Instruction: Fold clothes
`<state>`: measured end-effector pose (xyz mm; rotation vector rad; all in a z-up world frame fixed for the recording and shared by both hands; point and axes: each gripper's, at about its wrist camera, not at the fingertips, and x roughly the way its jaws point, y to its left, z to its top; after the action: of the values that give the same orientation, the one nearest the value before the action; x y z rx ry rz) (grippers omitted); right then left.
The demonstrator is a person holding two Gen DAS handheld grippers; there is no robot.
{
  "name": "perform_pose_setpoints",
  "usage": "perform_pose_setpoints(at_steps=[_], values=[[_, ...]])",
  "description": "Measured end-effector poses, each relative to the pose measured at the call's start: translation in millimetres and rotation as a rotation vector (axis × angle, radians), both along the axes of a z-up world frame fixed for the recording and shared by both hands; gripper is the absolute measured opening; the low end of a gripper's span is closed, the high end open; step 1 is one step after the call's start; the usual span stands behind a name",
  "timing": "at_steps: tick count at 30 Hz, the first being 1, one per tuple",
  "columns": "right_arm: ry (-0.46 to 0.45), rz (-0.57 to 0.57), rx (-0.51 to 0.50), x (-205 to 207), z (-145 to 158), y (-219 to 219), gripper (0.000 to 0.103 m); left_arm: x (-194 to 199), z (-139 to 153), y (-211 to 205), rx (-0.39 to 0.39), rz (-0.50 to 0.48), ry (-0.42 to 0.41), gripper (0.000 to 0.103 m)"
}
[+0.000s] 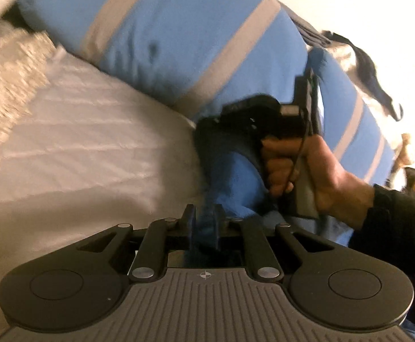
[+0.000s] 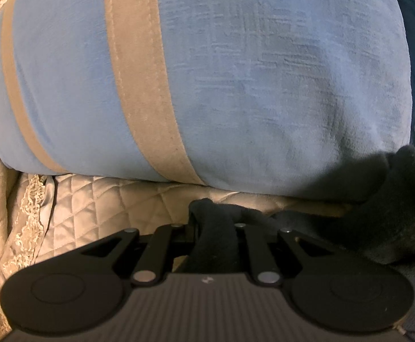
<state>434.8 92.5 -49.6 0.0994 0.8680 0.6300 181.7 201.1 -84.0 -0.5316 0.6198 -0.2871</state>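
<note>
The garment is a dark, soft cloth [image 2: 401, 199]. In the right wrist view my right gripper [image 2: 213, 222] is shut on a fold of it, and the rest trails off to the right over the bed. In the left wrist view my left gripper [image 1: 204, 222] is shut on another edge of the dark cloth [image 1: 216, 154], which stretches up to the right gripper [image 1: 230, 119] held in a person's hand [image 1: 315, 176]. That gripper's fingertips are hidden by the cloth. The left view is blurred.
A big blue pillow [image 2: 235, 85] with grey stripes lies close ahead of both grippers on a quilted beige bedspread [image 2: 99, 199]. A lace-edged cover [image 1: 8, 91] is at the left. More dark clothes [image 1: 372, 77] lie beyond the pillow.
</note>
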Motion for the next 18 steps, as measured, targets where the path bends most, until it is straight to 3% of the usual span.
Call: perform_pose_setpoints(at_steps=[1, 5, 9, 13, 15, 16, 18], values=[[0.001, 0.001, -0.002, 0.2, -0.1, 0.1, 0.012, -2.3, -1.0, -0.2, -0.006, -0.013, -0.017, 0.001], [-0.002, 0.02, -0.026, 2.9, -0.9, 3.4, 0.012, -17.4, -6.2, -0.8, 0.04, -0.066, 0.043, 0.0], [-0.002, 0.003, -0.029, 5.2, -2.9, 3.1, 0.012, -39.6, -21.6, 3.9, 0.149, -0.052, 0.111, 0.0], [0.0, 0.032, -0.045, 0.8, -0.8, 4.9, 0.017, -50.9, -13.8, 16.8, 0.09, 0.008, 0.071, 0.002], [-0.015, 0.046, -0.053, -2.2, 3.2, 5.7, 0.018, -44.3, -7.5, 23.4, 0.045, 0.043, 0.031, 0.015], [-0.02, 0.052, -0.054, -3.6, 4.8, 5.8, 0.018, -38.7, -4.6, 26.9, 0.018, 0.062, 0.02, 0.03], [-0.03, 0.054, -0.056, -4.7, 6.0, 5.3, 0.017, -19.5, -3.3, 30.0, -0.033, 0.071, 0.011, 0.039]])
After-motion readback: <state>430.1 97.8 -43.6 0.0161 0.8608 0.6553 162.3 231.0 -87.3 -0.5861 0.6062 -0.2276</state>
